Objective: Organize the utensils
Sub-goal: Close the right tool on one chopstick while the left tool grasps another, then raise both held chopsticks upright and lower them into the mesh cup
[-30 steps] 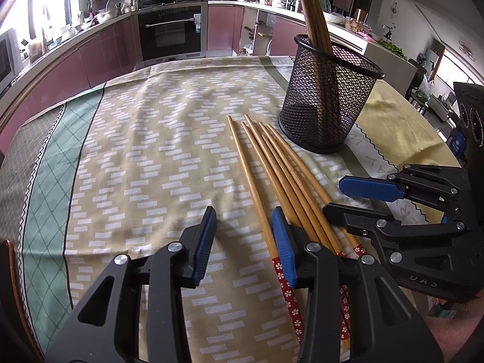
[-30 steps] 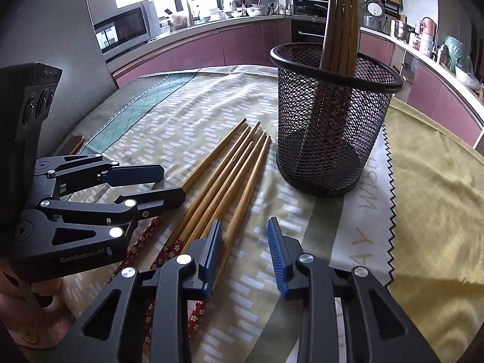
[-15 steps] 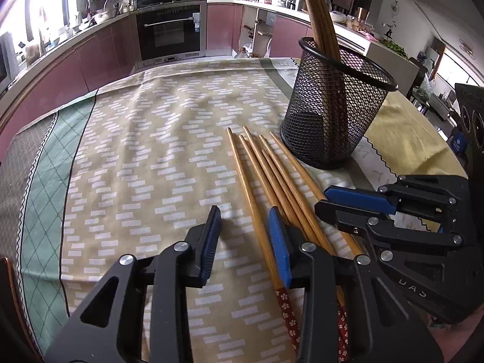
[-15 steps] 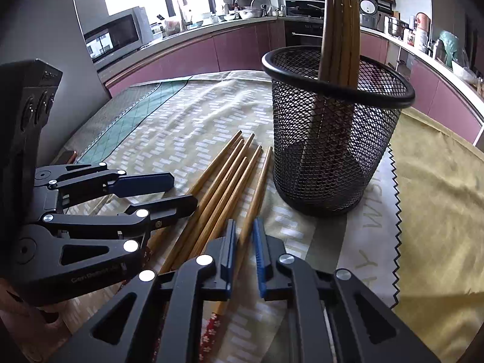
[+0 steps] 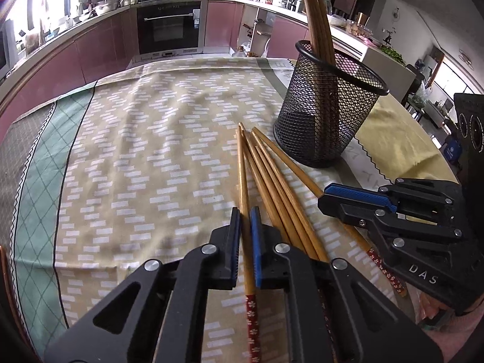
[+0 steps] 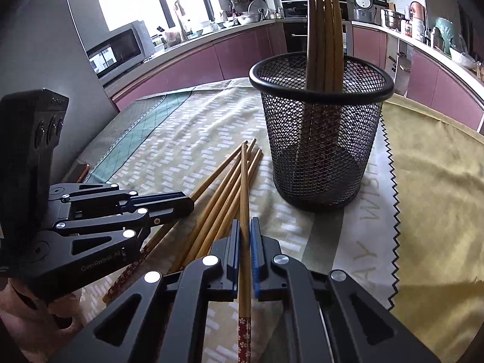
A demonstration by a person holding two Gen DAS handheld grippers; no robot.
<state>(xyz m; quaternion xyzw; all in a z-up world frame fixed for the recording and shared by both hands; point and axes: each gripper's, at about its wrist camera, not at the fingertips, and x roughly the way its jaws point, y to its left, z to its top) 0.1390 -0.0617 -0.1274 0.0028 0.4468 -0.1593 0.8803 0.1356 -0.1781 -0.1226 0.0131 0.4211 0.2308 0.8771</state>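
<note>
Tablecloth (image 5: 136,166) bare leftward | mesh cup (image 5: 329,112) near | left tongs (image 5: 245,211), right tongs (image 6: 245,227) each pinching one chopstick (image 5: 243,175)

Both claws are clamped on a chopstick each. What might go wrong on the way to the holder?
1. Each claw, left and right, grips its chopstick near the patterned end, so the long free tip may swing or twist.
2. The other chopsticks touch the gripped ones and may get dragged.
3. The holder is light mesh; a tip catching its rim might tip it.

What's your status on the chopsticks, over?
Left gripper and right gripper each shut on one chopstick. Others loose on cloth. Mesh holder upright, path clear.
</note>
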